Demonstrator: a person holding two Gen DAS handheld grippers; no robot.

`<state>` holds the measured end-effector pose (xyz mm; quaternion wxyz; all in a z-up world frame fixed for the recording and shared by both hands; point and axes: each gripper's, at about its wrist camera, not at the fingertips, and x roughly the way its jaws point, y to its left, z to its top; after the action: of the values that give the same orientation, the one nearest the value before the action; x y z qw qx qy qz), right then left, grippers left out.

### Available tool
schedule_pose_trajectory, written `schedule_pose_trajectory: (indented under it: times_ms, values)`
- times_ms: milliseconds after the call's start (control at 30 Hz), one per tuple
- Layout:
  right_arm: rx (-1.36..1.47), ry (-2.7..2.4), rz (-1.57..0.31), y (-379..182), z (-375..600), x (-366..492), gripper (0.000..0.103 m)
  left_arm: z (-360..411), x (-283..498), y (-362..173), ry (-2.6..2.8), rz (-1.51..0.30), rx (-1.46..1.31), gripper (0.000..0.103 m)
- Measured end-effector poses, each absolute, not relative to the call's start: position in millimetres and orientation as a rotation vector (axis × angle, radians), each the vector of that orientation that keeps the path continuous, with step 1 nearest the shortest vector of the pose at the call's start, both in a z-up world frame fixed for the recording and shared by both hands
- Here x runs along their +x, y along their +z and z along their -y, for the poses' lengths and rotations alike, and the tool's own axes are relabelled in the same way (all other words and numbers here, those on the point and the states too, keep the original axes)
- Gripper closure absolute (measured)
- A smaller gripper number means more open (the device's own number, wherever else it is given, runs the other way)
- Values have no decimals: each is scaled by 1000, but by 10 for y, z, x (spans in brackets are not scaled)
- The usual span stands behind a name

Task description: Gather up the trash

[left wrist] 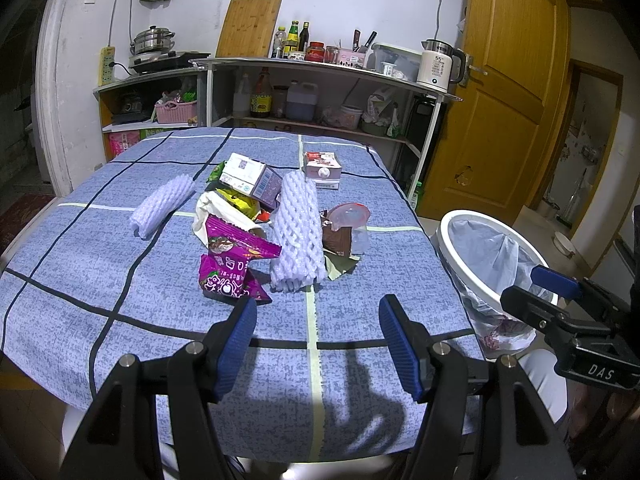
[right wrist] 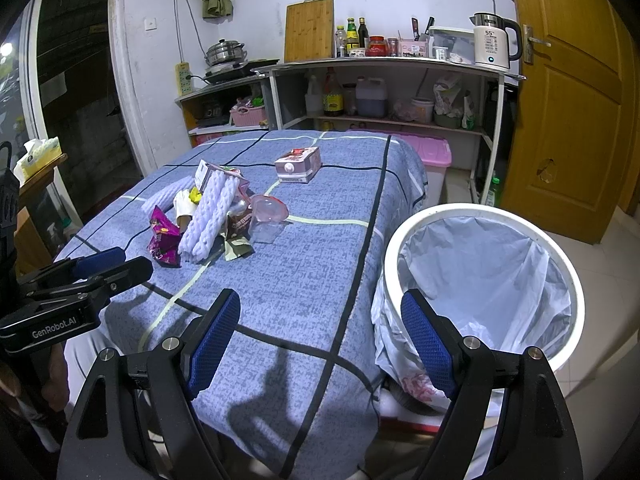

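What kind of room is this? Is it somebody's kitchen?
Most likely a home kitchen. A steel pot sits on a cooktop, sauce bottles and an electric kettle stand on the shelf, and a cutting board leans on the wall behind the cloth-covered table.

Cool bluish indoor light, overhead; soft shadows on tablecloth (left wrist: pixel 120 264); sharp focus; fisheye edges bent, corners dark.
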<state>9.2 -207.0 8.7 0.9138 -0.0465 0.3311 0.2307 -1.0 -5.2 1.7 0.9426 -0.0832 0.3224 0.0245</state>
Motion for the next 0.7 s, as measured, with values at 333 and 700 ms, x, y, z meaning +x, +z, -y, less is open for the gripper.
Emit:
schedule_pose_trajectory:
  times_ms: [333, 700]
  values:
    - [-96, 475, -682, 90, 2061, 90, 20, 47, -10, 16, 49, -657, -171, 37]
    - [-100, 480, -685, 74, 2046, 108, 20, 81, -10, -23, 53, -666, -171, 37]
